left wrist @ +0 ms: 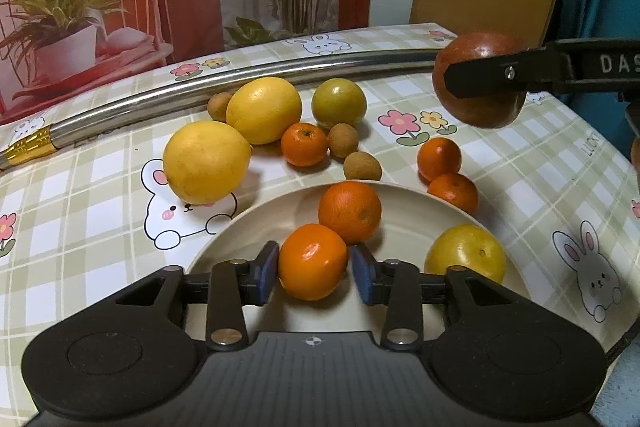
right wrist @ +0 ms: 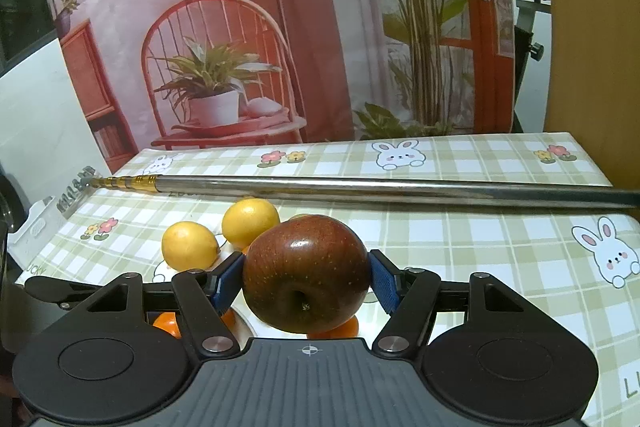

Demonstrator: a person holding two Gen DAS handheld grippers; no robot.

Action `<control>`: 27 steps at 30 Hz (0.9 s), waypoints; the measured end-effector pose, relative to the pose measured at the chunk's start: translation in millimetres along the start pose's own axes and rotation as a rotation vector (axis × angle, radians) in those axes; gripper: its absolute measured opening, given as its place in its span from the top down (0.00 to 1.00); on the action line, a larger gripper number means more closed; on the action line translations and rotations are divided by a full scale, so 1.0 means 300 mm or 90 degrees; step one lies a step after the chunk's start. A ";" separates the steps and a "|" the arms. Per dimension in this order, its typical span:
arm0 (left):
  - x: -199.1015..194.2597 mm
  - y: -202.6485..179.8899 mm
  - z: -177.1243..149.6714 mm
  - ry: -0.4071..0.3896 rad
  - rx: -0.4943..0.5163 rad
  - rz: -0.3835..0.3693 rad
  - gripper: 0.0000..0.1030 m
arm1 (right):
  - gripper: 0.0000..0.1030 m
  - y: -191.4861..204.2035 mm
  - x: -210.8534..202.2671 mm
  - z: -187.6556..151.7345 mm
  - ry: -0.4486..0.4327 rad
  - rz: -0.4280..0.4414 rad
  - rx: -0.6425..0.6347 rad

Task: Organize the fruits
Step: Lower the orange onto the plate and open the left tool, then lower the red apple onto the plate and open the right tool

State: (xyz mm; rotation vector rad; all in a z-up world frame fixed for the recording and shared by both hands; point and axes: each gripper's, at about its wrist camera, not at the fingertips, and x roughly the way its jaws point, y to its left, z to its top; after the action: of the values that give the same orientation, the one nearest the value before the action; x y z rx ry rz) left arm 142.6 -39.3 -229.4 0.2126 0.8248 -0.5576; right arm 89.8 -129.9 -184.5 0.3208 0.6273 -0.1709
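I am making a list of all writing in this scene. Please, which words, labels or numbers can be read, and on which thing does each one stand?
"DAS", cut off by the picture edge: on the strap of the right hand-held gripper.
"LUCKY": printed on the tablecloth, near its right edge.
"L", cut off: on the tablecloth in the right wrist view.
Embossed letters on the clear block at the metal pole end: too blurred to read.

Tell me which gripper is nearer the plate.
Left. The left gripper sits over the plate, its pads flanking a tangerine there; the right gripper holds an apple beyond its far rim.
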 end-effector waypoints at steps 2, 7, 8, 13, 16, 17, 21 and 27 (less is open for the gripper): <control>-0.011 0.006 0.000 -0.006 -0.003 -0.003 0.51 | 0.39 0.000 -0.002 -0.002 0.003 0.001 -0.001; -0.026 0.028 -0.004 -0.011 -0.013 0.008 0.51 | 0.39 0.011 -0.010 -0.004 0.007 0.001 -0.003; -0.029 0.033 -0.005 -0.012 -0.017 0.011 0.51 | 0.39 0.015 -0.013 -0.004 0.008 0.001 -0.004; -0.067 0.057 -0.008 -0.026 -0.038 0.019 0.51 | 0.40 0.043 -0.036 -0.008 0.015 0.003 -0.016; -0.095 0.076 -0.012 -0.032 -0.057 0.028 0.51 | 0.39 0.062 -0.049 -0.014 0.024 0.005 -0.021; -0.104 0.084 -0.013 -0.033 -0.064 0.031 0.51 | 0.39 0.069 -0.052 -0.015 0.027 0.006 -0.023; -0.146 0.126 -0.024 -0.042 -0.094 0.049 0.51 | 0.39 0.099 -0.060 -0.020 0.037 0.009 -0.032; -0.223 0.198 -0.048 -0.054 -0.133 0.080 0.51 | 0.40 0.172 -0.045 -0.017 0.066 0.029 -0.057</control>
State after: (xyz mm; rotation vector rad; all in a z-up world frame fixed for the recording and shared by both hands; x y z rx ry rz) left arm 129.4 41.9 -191.2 0.0485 0.7758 -0.3570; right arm 89.2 -78.9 -167.9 0.2594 0.7274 -0.0821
